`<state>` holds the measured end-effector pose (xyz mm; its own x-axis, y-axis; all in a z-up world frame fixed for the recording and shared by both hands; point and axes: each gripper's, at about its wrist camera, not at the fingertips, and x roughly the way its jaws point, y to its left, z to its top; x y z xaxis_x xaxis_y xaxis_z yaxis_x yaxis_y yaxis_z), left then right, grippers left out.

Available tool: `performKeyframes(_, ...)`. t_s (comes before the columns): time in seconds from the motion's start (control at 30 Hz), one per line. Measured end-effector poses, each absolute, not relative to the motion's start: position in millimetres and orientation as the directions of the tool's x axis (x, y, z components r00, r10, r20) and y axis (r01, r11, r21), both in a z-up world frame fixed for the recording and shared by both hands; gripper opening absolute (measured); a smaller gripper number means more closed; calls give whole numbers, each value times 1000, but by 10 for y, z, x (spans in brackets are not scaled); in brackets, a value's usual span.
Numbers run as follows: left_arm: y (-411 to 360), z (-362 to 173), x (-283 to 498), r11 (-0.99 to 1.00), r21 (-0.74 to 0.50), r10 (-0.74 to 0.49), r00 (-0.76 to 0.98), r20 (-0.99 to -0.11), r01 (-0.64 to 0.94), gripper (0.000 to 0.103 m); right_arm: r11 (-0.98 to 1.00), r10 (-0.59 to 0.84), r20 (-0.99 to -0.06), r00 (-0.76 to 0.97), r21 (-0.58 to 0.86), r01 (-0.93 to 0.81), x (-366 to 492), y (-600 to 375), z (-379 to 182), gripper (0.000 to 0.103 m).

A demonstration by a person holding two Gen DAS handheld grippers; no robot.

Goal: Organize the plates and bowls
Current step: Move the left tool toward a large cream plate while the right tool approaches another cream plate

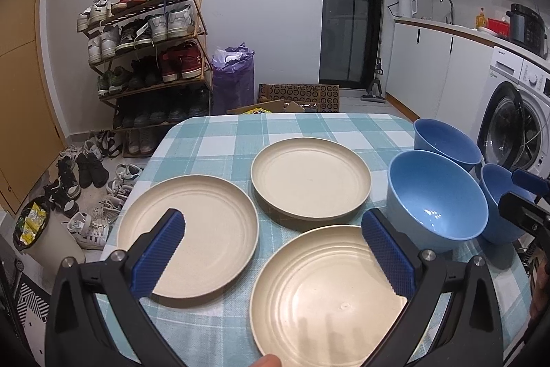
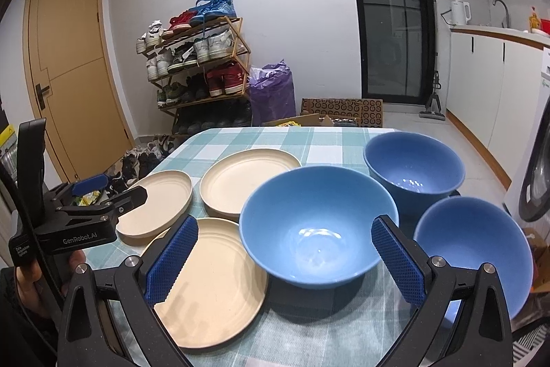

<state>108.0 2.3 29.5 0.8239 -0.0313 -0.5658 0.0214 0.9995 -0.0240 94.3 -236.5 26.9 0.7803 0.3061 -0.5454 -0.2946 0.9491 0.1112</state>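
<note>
Three cream plates lie flat on the checked tablecloth: a left plate (image 1: pixel 187 234) (image 2: pixel 156 207), a far plate (image 1: pixel 311 177) (image 2: pixel 245 181) and a near plate (image 1: pixel 326 294) (image 2: pixel 209 281). Three blue bowls stand upright to their right: a big middle bowl (image 1: pixel 436 198) (image 2: pixel 318 224), a far bowl (image 1: pixel 447 140) (image 2: pixel 414 167) and a near right bowl (image 1: pixel 496 195) (image 2: pixel 476 250). My left gripper (image 1: pixel 273 227) (image 2: pixel 108 186) hovers open over the near and left plates, holding nothing. My right gripper (image 2: pixel 285 234) stands open in front of the middle bowl, holding nothing.
The table (image 1: pixel 220 140) ends at the left, where shoes (image 1: pixel 86 174) and a bin (image 1: pixel 48 236) sit on the floor. A shoe rack (image 1: pixel 147 57), a purple bag (image 1: pixel 233 78) and cardboard boxes (image 1: pixel 299 97) stand behind. A washing machine (image 1: pixel 515 116) is at the right.
</note>
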Motion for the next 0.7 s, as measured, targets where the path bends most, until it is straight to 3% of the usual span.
performKeyframes(0.7, 295, 286, 1482, 998, 3, 54, 782, -621, -67, 103, 928, 334, -584, 740, 65, -367, 1442, -2110, 489, 103)
